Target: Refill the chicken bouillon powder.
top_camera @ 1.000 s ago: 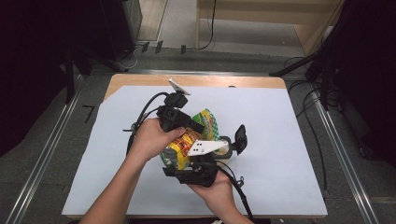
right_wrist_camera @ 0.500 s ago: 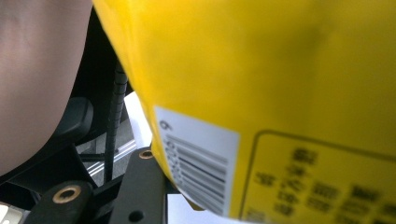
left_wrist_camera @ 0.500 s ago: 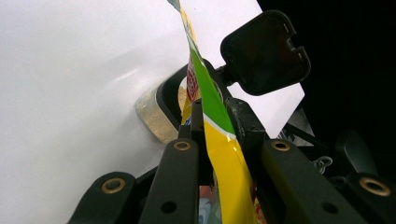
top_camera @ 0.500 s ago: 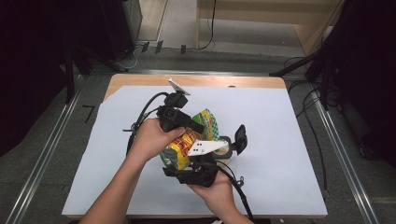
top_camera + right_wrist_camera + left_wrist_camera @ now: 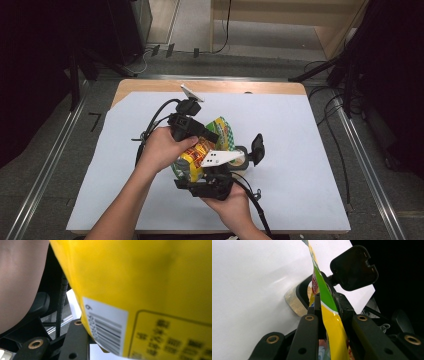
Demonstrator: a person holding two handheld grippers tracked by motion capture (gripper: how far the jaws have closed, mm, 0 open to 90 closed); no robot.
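A yellow and green snack bag is held above the white sheet between both hands. My left gripper comes from the upper left and is shut on the bag's top edge. From below, my right gripper is closed on the bag's yellow body, and one black finger shows beside the barcode; the other is hidden. Just past the bag stands a small container with a black rim and brownish contents. Its black flip lid stands open.
A white sheet covers the wooden table. Black cables trail from both grippers near the hands. A hand is close at the left of the right gripper view. Metal rails run along the table's sides.
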